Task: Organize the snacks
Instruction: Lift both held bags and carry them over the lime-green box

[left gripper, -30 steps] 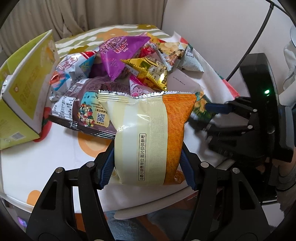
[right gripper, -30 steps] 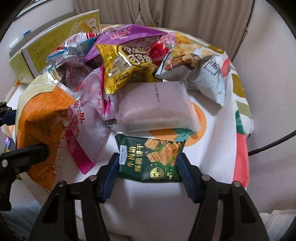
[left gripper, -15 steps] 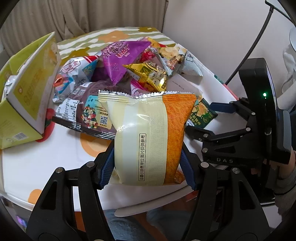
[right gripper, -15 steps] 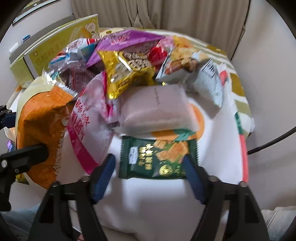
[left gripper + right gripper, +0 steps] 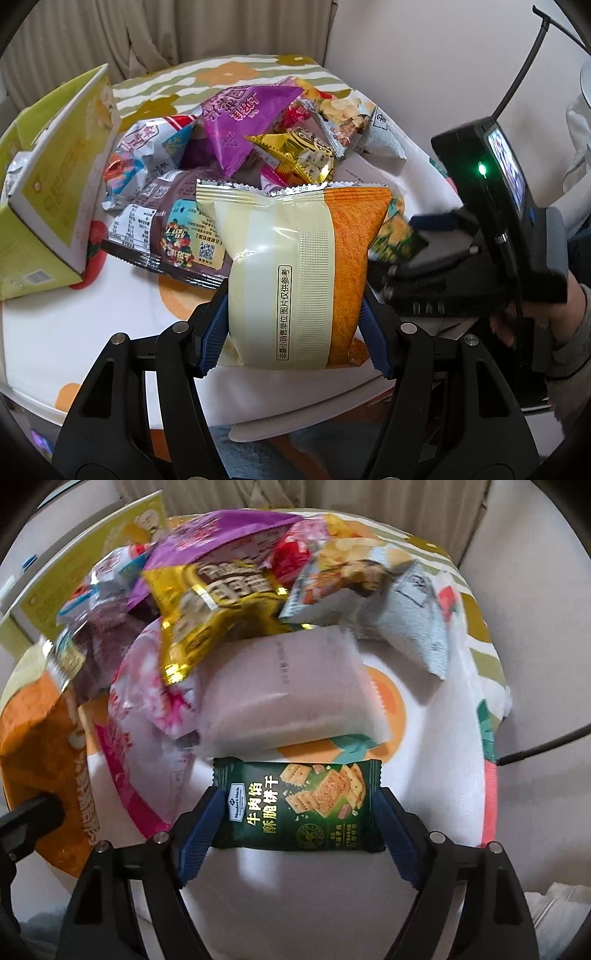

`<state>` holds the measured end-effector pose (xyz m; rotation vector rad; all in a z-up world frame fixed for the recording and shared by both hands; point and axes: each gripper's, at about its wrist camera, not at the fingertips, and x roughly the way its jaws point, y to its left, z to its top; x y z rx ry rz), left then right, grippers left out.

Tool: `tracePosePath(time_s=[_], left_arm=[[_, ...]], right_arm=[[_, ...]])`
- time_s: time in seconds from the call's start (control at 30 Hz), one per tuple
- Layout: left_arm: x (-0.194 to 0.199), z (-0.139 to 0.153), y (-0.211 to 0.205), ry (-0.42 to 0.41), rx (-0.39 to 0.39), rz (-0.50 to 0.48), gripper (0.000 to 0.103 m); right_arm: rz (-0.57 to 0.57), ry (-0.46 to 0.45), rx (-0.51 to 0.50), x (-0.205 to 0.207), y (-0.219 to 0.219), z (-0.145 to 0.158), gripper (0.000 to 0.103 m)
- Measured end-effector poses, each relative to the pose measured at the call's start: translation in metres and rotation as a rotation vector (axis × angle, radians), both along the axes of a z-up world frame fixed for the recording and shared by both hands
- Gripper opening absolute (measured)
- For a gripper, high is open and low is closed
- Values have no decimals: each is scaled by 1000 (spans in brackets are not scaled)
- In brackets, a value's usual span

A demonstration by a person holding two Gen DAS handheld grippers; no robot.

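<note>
Landmark: the orange and cream packet (image 5: 295, 273) clamped in my left gripper (image 5: 295, 328).
Packet base: hidden below my blue pads.
Dark brown packet (image 5: 173, 240), left of landmark: its right end is covered by the landmark.
Green cracker packet (image 5: 399, 236), right of landmark: only one corner shows; print smeared.
My right gripper (image 5: 432, 254), right of landmark: motion-blurred, fingertips indistinct.
Yellow-green box (image 5: 55, 206), far left of landmark: cut by the picture edge.
Snack heap behind landmark: blurred in my right wrist view; lettering unreadable.
</note>
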<state>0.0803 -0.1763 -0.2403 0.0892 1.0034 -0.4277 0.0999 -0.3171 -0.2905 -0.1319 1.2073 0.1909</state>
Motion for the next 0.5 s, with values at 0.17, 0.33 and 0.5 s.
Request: tracePosePath(time_s=[0.17,0.33,0.5], left_arm=[[3,0,2,1,1,4,60],[5,0,5,4,1,6,60],[5,-1,4,3,6,0,60]], right_arm=[[62,-11,35,-4,15,-1,80],[73,-25,24,-5,15,-3,89],[72,-30,18,-14,18,-10,95]])
